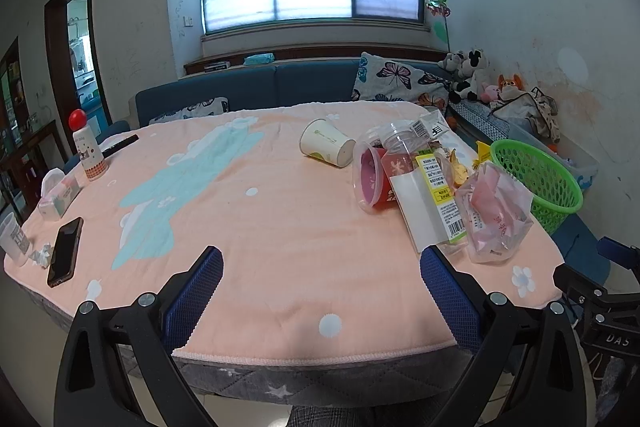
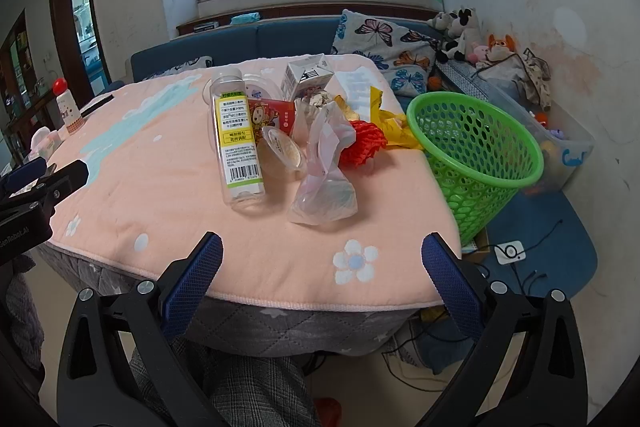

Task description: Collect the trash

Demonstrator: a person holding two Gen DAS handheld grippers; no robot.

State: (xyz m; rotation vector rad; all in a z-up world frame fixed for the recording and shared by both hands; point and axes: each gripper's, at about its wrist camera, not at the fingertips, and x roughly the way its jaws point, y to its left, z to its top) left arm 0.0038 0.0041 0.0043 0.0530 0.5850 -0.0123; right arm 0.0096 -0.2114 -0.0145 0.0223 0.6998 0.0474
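Observation:
A pile of trash lies on the pink-covered table point(image 1: 280, 227) near its right edge: a clear plastic bottle with a yellow label point(image 2: 238, 139), a crumpled clear bag point(image 2: 326, 183), a small plastic cup point(image 2: 282, 153), red netting point(image 2: 362, 143), a yellow wrapper point(image 2: 394, 125) and a carton point(image 2: 306, 75). A paper cup point(image 1: 328, 143) lies on its side. A green mesh basket point(image 2: 476, 155) stands at the table's right edge. My left gripper point(image 1: 322, 259) is open and empty over the near edge. My right gripper point(image 2: 322, 247) is open and empty, short of the bag.
On the table's left side in the left wrist view are a phone point(image 1: 66, 251), a tissue pack point(image 1: 60, 193), a red-capped bottle point(image 1: 88, 147) and a clear cup point(image 1: 14, 237). A blue sofa point(image 1: 256, 87) with cushions runs behind. Cables lie on the floor point(image 2: 520, 267) at the right.

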